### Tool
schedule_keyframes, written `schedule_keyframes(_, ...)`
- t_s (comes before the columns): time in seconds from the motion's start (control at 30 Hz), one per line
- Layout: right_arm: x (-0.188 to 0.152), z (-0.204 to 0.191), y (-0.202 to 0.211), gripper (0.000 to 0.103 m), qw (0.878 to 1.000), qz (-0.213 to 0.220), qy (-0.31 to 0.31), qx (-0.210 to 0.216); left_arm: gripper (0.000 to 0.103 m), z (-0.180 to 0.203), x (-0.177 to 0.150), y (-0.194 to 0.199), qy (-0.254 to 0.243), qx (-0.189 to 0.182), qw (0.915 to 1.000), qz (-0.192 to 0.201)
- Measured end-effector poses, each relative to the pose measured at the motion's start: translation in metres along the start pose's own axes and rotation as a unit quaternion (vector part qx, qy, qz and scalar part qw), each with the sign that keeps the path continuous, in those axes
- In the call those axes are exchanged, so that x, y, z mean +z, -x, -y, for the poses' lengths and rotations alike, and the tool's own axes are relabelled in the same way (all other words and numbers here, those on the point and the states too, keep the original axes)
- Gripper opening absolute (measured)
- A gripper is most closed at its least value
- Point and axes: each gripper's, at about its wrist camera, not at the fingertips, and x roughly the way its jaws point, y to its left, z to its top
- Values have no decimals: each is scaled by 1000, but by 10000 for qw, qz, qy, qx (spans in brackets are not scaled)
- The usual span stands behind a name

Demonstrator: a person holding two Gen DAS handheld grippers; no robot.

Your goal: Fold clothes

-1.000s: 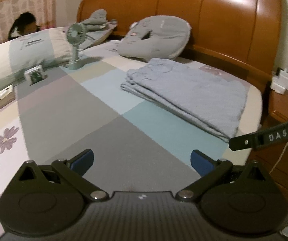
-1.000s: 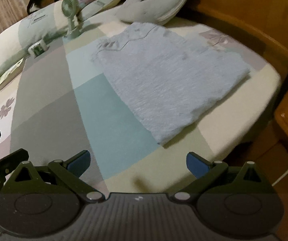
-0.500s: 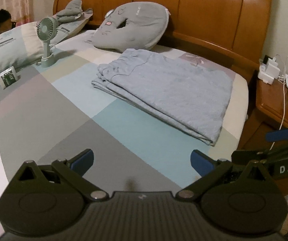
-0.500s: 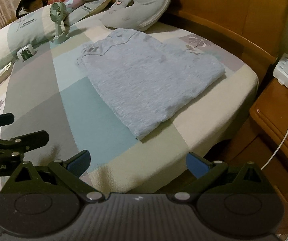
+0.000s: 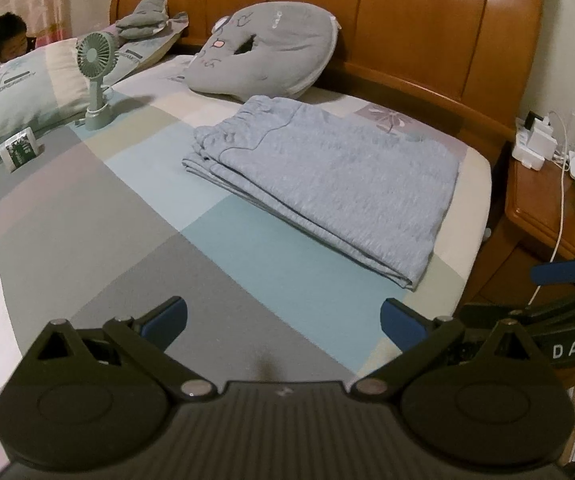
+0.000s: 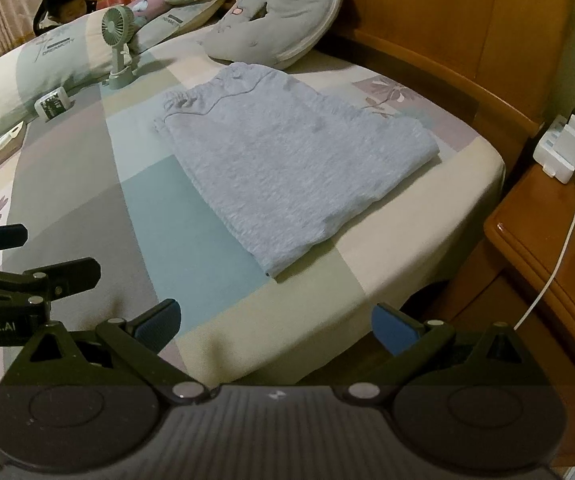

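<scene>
The left gripper (image 5: 283,322) hangs above the bed (image 5: 87,240) with its jaws spread wide and nothing between them; the blue pads stand well apart over the grey and teal patches of the patchwork sheet. The right gripper (image 6: 275,324) is likewise wide open and empty, held over the near edge of the mattress, just beside the left one: each shows at the edge of the other's view.

Ahead of both pairs of jaws, and well apart from them, lies the folded grey-blue trousers (image 5: 327,184), flat on the sheet in a neat stack of layers. The gathered waistband points away toward the headboard (image 5: 407,20), and the near corner of the stack points back toward the right gripper's jaws. Neither gripper touches the cloth.

Beyond the trousers, a grey round cushion (image 5: 263,56) with a stitched face leans against the headboard. Ahead and to the left of the jaws, a small green handheld fan (image 5: 97,80) stands upright on its base, next to a long pillow (image 5: 19,96). To the right of the jaws, past the bed's edge, is a wooden nightstand (image 6: 547,248) carrying a white charger block (image 6: 567,148) with a cable trailing down.
</scene>
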Motion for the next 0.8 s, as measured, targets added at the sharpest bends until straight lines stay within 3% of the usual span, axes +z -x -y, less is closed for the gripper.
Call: schedule_keyframes(0.8,-1,2,3,103,10000,28,-54,3,102,4,3,4,-7,50,10000,0)
